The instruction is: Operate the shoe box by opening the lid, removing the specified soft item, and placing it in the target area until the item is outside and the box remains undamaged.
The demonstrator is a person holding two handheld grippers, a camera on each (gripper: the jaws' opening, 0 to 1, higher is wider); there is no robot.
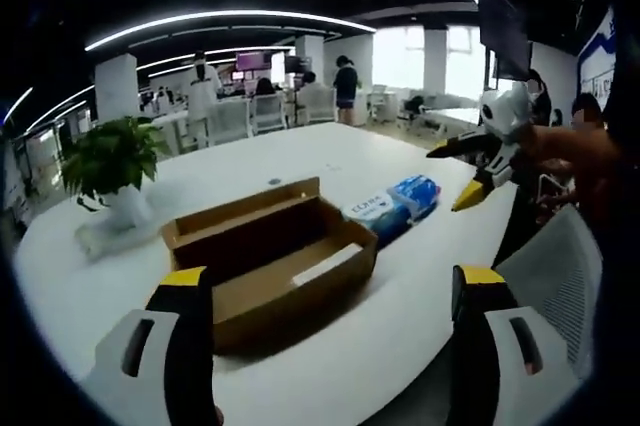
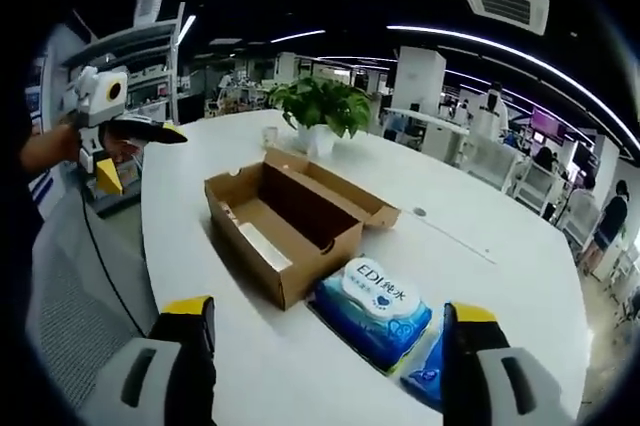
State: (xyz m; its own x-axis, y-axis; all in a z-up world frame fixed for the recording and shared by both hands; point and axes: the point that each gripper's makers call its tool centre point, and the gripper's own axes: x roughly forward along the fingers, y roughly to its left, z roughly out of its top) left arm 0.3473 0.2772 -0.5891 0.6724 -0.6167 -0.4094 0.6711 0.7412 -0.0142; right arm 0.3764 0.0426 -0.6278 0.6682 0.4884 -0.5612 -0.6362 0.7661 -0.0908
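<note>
Left gripper view, left to right: potted plant [image 1: 110, 161] on the white table [image 1: 300, 151]; shoe box [image 1: 268, 256] of plain brown cardboard, lid folded back, interior bare save a pale strip along the floor; two blue tissue packs [image 1: 395, 208] lying just beside the box's right end, outside it, one touching the other. Left gripper [image 1: 335, 291] held wide open over the near table edge, yellow-tipped jaws far apart, nothing between them. Right gripper [image 1: 490, 161] seen at the far right, raised off the table beyond its edge, jaws parted, grasping nothing.

Right gripper view, left to right: left gripper [image 2: 125, 151] held in a hand clear of the table's left edge; shoe box [image 2: 290, 216] open, flap hanging off the far side, walls unbent; soft blue tissue packs [image 2: 375, 311] flat on the table just beside the box's near corner, the second at the right jaw. Right gripper [image 2: 330, 321] spread wide, empty. Broad bare tabletop right of the box; plant [image 2: 320, 106] well behind.
</note>
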